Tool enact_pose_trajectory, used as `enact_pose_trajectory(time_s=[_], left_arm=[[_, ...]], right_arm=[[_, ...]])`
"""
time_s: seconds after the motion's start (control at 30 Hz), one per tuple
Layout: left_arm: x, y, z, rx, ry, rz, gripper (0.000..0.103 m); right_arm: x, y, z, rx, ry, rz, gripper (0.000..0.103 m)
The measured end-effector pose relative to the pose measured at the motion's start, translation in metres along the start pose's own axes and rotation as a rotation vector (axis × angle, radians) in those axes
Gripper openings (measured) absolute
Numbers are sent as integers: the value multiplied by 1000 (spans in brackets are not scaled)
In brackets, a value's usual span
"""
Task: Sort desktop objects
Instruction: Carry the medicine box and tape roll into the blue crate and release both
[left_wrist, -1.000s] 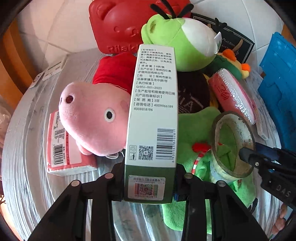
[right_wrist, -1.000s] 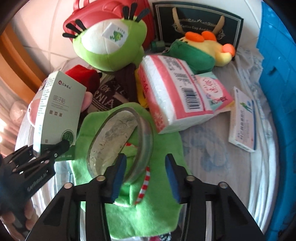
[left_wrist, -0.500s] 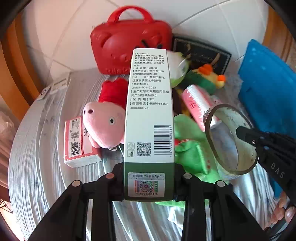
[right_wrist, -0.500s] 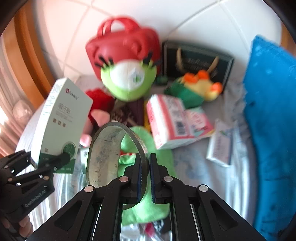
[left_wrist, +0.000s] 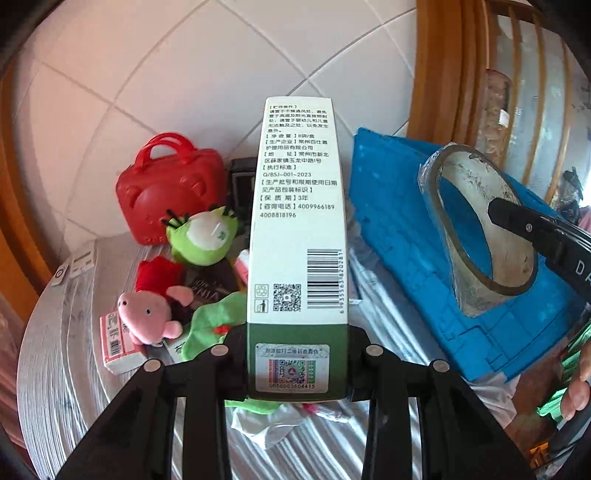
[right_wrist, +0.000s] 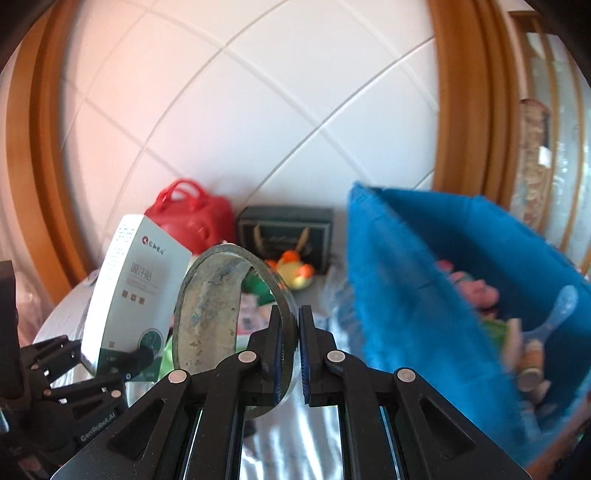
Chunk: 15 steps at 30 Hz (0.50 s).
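My left gripper (left_wrist: 297, 360) is shut on a tall white and green box (left_wrist: 299, 236), held upright high above the round table (left_wrist: 55, 354). The same box (right_wrist: 135, 291) shows at the left of the right wrist view. My right gripper (right_wrist: 290, 350) is shut on the wall of a grey tape roll (right_wrist: 218, 314), also lifted clear of the table. In the left wrist view that tape roll (left_wrist: 480, 229) hangs in front of the blue crate (left_wrist: 399, 240). The blue crate (right_wrist: 424, 295) holds several small items.
On the table lie a red bag (left_wrist: 170, 188), a green plush (left_wrist: 203, 236), a pink pig plush (left_wrist: 147, 314), a tissue pack (left_wrist: 114, 343), a green cloth toy (left_wrist: 210, 325) and a dark box (right_wrist: 286, 229). A tiled wall rises behind. A person's fingers (left_wrist: 576, 387) show at right.
Both grippers rose well above the table with their loads. The right gripper closed on the tape roll's wall and lifted it towards the blue crate. The view tilted up to the wall.
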<state>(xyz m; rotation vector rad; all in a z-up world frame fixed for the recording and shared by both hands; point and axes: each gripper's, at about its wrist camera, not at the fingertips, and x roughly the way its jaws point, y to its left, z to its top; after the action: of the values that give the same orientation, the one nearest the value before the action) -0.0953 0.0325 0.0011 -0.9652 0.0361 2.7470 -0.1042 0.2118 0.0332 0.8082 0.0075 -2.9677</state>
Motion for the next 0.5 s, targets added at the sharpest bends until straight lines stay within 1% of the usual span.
enact_pose_trajectory(time_s=[0.07, 0.2, 0.3, 0.43, 0.5], left_arm=[[-8, -22, 10, 20, -27, -39, 33], [-22, -77, 35, 57, -87, -119, 33], [-24, -125, 59, 71, -103, -190, 33], [-18, -191, 87, 89, -106, -259, 33], [-10, -223, 96, 108, -94, -266, 33]], right_arm=[[-20, -26, 9, 26, -41, -31, 8], [-52, -83, 20, 68, -112, -106, 8], [-66, -133, 27, 93, -145, -177, 8], [-75, -201, 29, 109, -141, -273, 8], [-71, -233, 26, 118, -116, -299, 8]])
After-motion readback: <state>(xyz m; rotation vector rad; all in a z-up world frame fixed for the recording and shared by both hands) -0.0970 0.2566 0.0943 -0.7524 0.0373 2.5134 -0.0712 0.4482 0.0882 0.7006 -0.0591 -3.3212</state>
